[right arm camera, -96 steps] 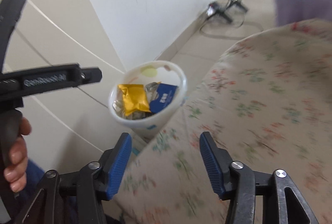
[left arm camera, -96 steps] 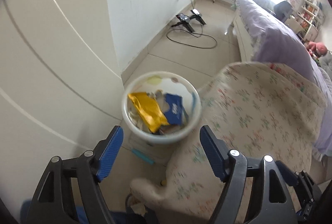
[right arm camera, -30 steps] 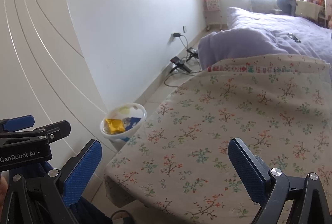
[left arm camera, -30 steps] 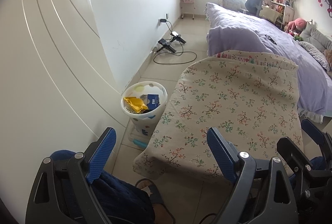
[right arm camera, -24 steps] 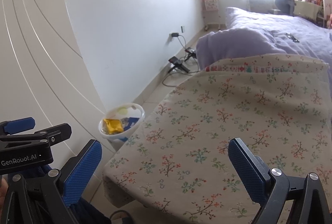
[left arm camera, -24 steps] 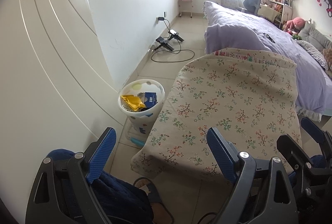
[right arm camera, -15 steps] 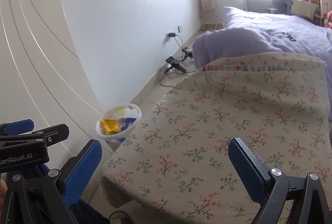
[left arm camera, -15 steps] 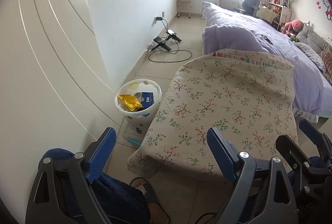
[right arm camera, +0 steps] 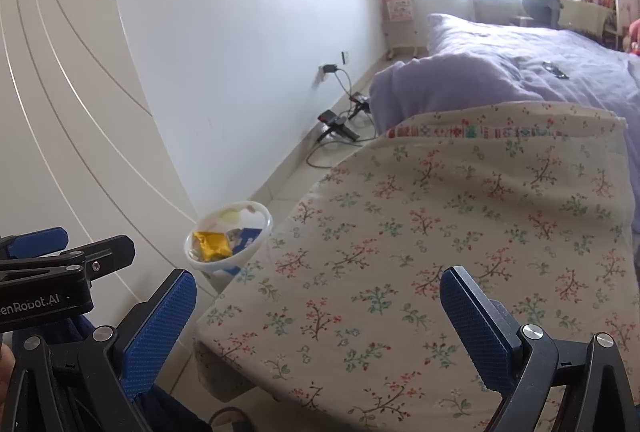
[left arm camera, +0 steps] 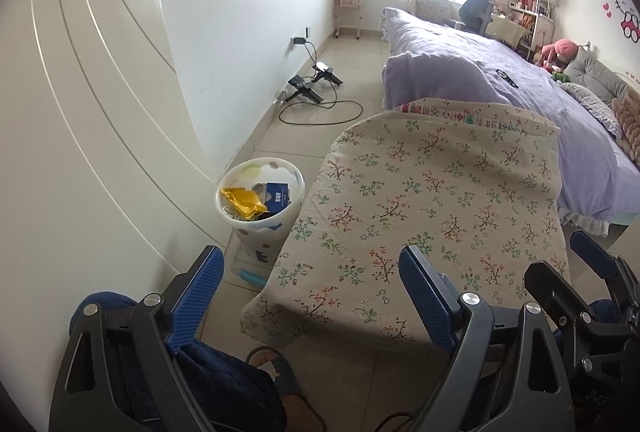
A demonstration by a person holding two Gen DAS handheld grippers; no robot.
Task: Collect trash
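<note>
Step in hand: I judge the collecting is about done — nothing lies on the floral cloth (left arm camera: 432, 199) that I can see, so the job now is to look it over for strays before I stop.
Doing it well: sweep both cameras along the cloth's near edge and the floor beside the bin; keep my tools high, clear of the bin's rim.
Left gripper (left arm camera: 308, 296): jaws spread wide, nothing between them.
Right gripper (right arm camera: 316, 316): likewise released and empty.
Trash bin (left arm camera: 262, 222): on the floor between the white door and the cloth-covered table, just beside the table's left edge.
Bin's look: white, spotted, flaring toward the top — lightweight, I would guess.
Trash: a crumpled yellow wrapper (left arm camera: 242, 201) and a blue packet (left arm camera: 278, 196) to its right, near the rim; smaller bits I cannot make out.
</note>
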